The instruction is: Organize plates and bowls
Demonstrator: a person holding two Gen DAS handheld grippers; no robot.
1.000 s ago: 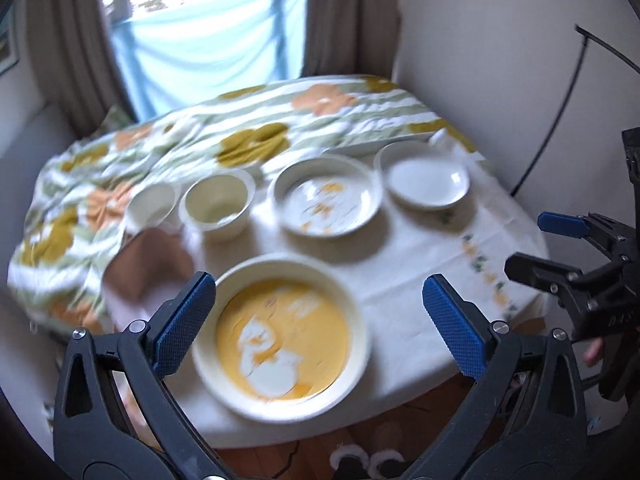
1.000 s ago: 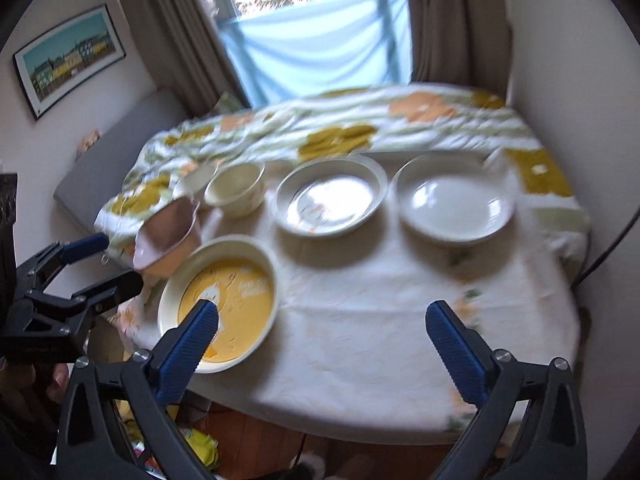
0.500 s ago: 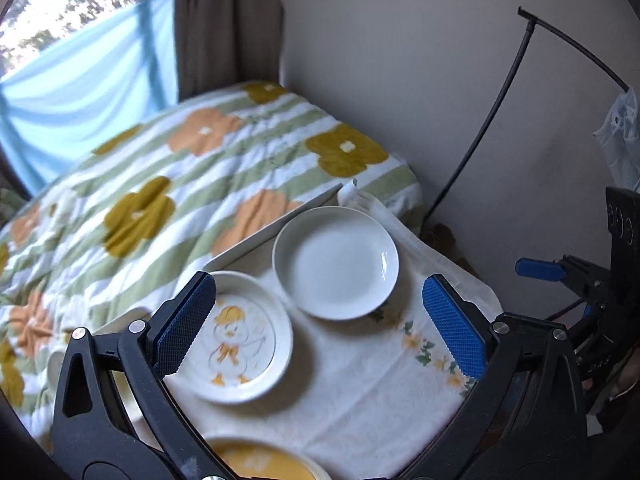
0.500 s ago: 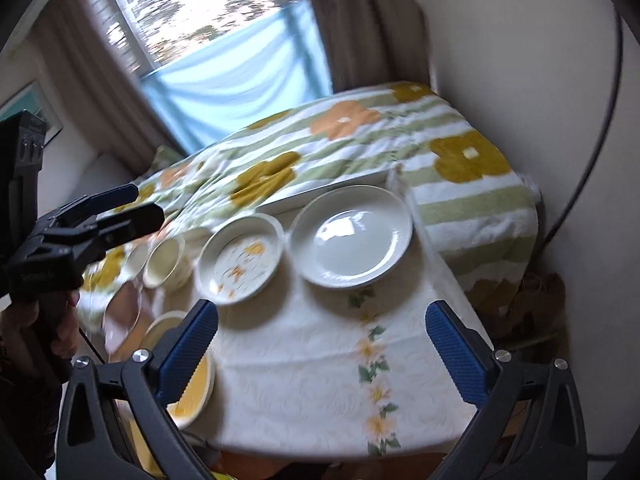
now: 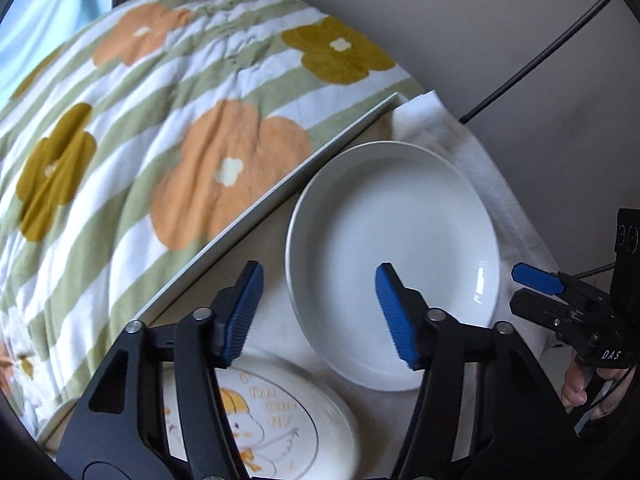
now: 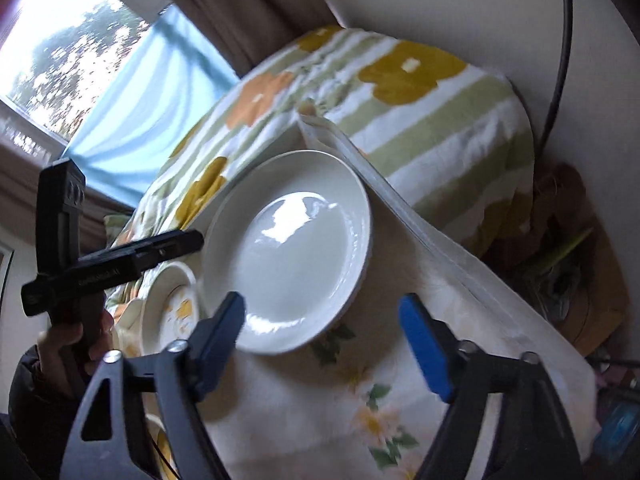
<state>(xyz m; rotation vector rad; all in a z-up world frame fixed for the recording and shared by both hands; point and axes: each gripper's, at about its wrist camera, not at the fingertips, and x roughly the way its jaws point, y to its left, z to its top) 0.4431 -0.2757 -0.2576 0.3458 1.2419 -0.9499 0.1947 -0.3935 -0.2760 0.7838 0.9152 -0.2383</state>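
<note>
Plates on cloth, both grippers hovering.
White plate (image 5: 394, 256) bare; duck plate (image 5: 276, 412) at seven o'clock; left gripper (image 5: 320, 312) and right gripper (image 6: 324, 344) wide apart, holding nothing.

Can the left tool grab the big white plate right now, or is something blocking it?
Probably yes. The left tool is open, its fingers straddling the white plate's near rim, with nothing between them. The duck plate sits beside it, apparently apart.
</note>
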